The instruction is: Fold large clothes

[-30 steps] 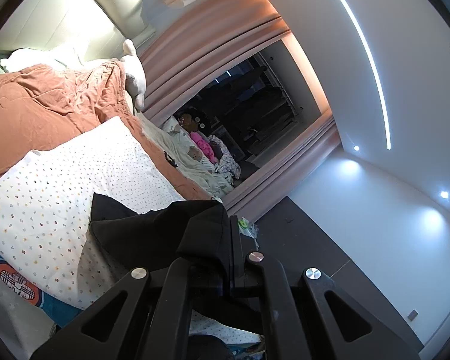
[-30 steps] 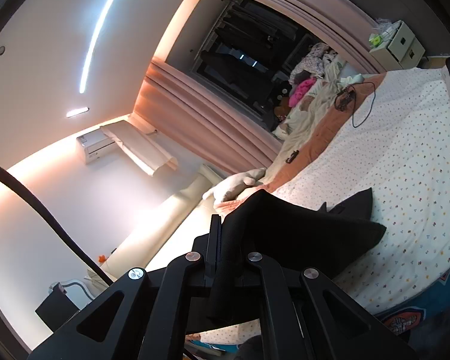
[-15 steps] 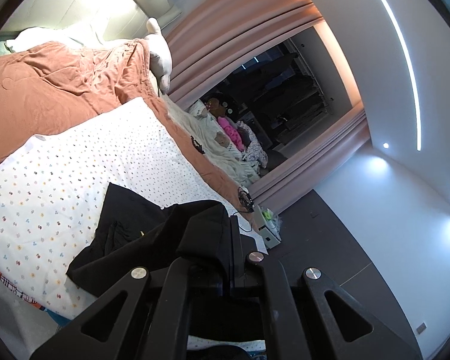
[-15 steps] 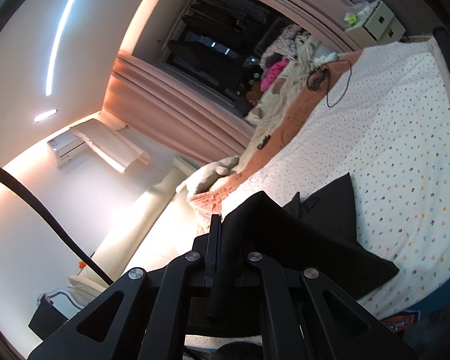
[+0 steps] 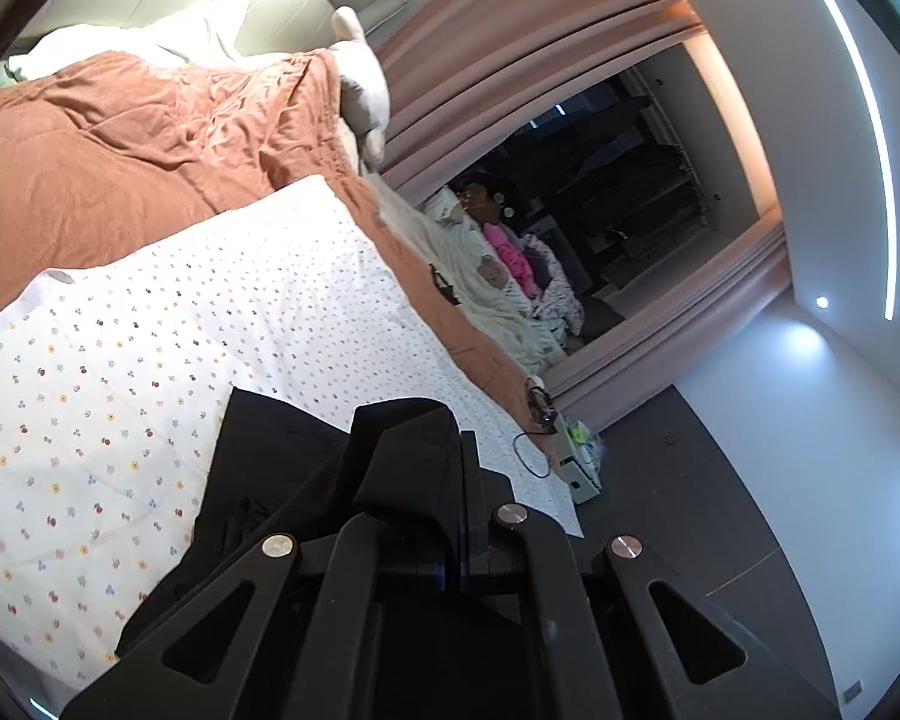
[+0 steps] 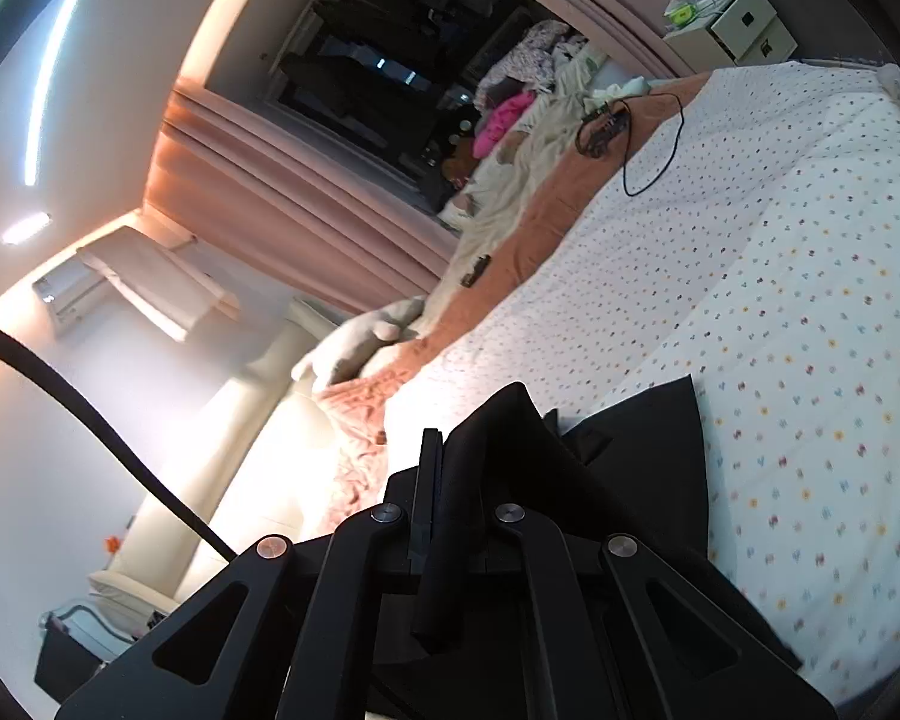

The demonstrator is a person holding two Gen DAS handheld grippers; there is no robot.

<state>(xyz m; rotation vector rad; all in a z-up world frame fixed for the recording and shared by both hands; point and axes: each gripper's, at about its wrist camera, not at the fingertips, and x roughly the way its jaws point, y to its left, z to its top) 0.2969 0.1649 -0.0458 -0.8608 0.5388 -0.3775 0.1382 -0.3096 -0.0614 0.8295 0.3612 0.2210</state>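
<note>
While both grippers sit low over the bed, each has a bunch of the black garment (image 5: 270, 480) pinched in it. Left gripper (image 5: 459, 480): fingers together, clamped on a raised fold of the black cloth that peaks just ahead of the tips. Right gripper (image 6: 444, 480): same story, fingers closed on a ridge of the same fabric, which bulges up to the right of the tips.

Garment itself: partly lifted at the two grip points, the rest draped down and lying on the white dotted sheet (image 5: 150, 330). Left view shows a flat panel spread to the left of the gripper; right view shows a flat corner (image 6: 660, 438) lying out on the sheet to the right.

Surroundings: rust-orange quilt (image 5: 120, 150) rumpled behind the sheet toward the headboard end, a pale stuffed toy (image 5: 363, 78) at its corner. Along the bed's far edge, a heap of cream bedding and mixed clothes with something bright pink (image 5: 516, 258) in it. Black cable (image 6: 654, 144) looped on the sheet near that heap. Small white drawer unit (image 6: 732, 24) beside the bed. Pink curtains (image 5: 510, 60) frame a dark wardrobe opening.
</note>
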